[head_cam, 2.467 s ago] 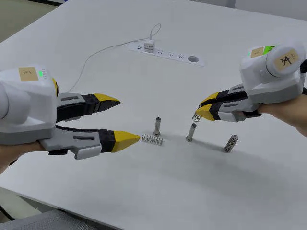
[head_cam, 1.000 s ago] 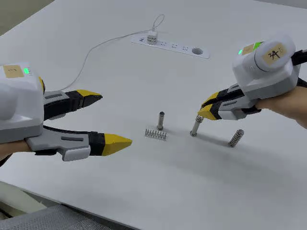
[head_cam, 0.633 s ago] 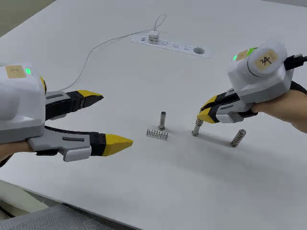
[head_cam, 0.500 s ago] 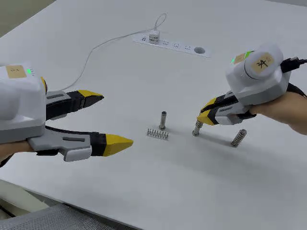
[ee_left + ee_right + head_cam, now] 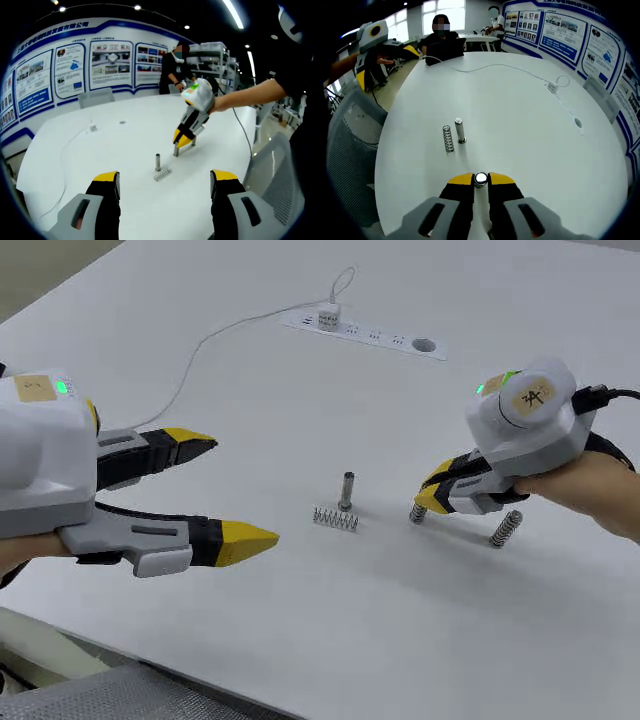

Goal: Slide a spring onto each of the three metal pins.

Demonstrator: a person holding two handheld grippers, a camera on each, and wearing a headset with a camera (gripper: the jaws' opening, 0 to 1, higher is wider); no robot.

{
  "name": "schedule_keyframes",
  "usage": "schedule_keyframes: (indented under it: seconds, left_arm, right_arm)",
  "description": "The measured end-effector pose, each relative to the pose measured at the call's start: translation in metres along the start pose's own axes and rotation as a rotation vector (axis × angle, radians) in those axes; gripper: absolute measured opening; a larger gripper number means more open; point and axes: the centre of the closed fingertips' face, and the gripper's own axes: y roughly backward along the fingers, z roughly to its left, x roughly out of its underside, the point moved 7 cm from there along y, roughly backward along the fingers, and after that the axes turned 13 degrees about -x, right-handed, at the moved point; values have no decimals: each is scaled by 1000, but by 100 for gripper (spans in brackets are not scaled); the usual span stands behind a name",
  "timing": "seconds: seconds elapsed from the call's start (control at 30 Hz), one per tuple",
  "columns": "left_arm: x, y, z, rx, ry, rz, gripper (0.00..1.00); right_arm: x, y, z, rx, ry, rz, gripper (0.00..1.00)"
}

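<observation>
Holding the middle pin (image 5: 481,178) clamped in my right claw (image 5: 432,502), I judge the loose spring (image 5: 335,519), flat beside the bare pin (image 5: 347,490) mid-tabletop, likelier for my spread-apart left claw (image 5: 245,490), its length pointing roughly that way.

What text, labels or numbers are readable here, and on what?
Right sticker, on the right gripper: one handwritten mark, illegible.
Left sticker, on the left gripper: faint scribble, illegible.
Wall posters: print too small to read.
Blue banner above them: characters blurred.
Power strip: no readable marking.
</observation>
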Motion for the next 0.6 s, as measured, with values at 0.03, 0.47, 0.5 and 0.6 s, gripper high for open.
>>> schedule_keyframes:
  seconds: [0.03, 0.47, 0.5, 0.6]
  left_arm:
    - [0, 0, 0, 0, -2, 1, 76]
    - [0, 1, -1, 1, -2, 2, 76]
    - [0, 1, -1, 1, -2, 1, 76]
    - [-1, 1, -1, 2, -1, 0, 76]
  right_arm:
    - [0, 0, 0, 0, 2, -1, 11]
    - [2, -1, 1, -12, 13, -1, 12]
    - [2, 0, 1, -14, 20, -2, 12]
    - [0, 4, 2, -11, 23, -22, 14]
